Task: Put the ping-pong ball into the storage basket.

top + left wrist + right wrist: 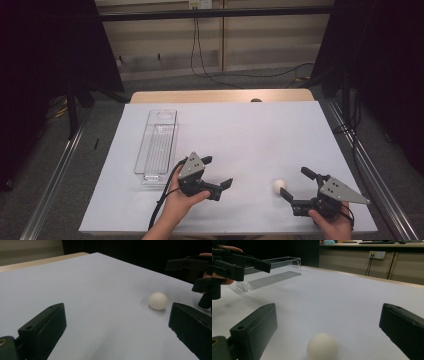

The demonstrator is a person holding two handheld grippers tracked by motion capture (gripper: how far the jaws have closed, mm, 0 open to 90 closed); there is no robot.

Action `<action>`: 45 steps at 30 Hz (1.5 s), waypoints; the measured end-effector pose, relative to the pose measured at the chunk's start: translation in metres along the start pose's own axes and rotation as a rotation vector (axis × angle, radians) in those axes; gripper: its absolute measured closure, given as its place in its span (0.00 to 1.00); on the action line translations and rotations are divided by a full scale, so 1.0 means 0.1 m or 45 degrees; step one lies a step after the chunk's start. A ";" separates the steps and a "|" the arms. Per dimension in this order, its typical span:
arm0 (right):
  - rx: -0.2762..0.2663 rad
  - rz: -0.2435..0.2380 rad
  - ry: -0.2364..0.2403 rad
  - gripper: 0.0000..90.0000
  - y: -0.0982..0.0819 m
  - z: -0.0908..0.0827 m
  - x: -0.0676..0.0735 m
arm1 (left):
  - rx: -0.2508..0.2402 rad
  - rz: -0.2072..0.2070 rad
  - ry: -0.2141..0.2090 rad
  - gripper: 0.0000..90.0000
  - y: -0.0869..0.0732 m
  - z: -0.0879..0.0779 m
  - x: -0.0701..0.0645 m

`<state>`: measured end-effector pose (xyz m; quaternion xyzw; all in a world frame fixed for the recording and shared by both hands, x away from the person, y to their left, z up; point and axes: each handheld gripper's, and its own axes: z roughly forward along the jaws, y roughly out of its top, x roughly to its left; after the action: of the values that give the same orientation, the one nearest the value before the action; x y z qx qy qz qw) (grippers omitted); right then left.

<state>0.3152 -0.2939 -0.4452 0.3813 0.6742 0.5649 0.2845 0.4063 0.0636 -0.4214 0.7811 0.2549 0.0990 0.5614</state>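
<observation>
- My right gripper [295,185] sits nearest me at the table's near right, its jaws spread wide and holding nothing; in the right gripper view the white ball [322,346] lies on the sheet between my two jaws, close in but touching neither, so the grasp is not yet made.
- My left gripper [219,172] hovers near the middle of the near edge, its jaws likewise released and empty; it points toward the ball, which in the left gripper view [158,300] lies ahead and to one side, just beside my far jaw yet apart from it.
- The ball rests on the white sheet [250,135] between my two grippers, much nearer the right one; I judge the pick-up as lined up but undone.
- Farther off on the left, the clear plastic tray [157,145] stands empty, well apart from the ball; if the ball is meant for it, closing, lifting, carrying and dropping all remain.
</observation>
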 end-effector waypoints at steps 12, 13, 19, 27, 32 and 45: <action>-0.004 0.003 -0.001 0.01 0.00 0.00 0.00 | 0.019 0.001 -0.011 0.02 0.00 0.10 -0.02; -0.002 -0.002 0.001 0.01 0.01 0.00 0.00 | 0.019 0.001 -0.011 0.02 0.00 0.10 -0.02; -0.005 0.002 -0.005 0.01 0.01 0.00 0.00 | 0.042 0.017 -0.019 0.02 0.02 0.16 -0.04; -0.007 -0.003 0.001 0.01 0.01 0.01 0.00 | 0.055 0.024 -0.034 0.02 0.02 0.25 -0.07; -0.001 -0.011 0.005 0.01 0.01 0.01 0.00 | 0.074 0.041 -0.053 0.02 0.03 0.31 -0.11; -0.001 -0.015 0.009 0.01 0.01 0.01 0.00 | 0.108 0.052 -0.081 0.02 0.05 0.46 -0.17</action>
<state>0.3166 -0.2931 -0.4445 0.3752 0.6773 0.5649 0.2854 0.4130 0.0158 -0.4301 0.8120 0.2248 0.0749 0.5333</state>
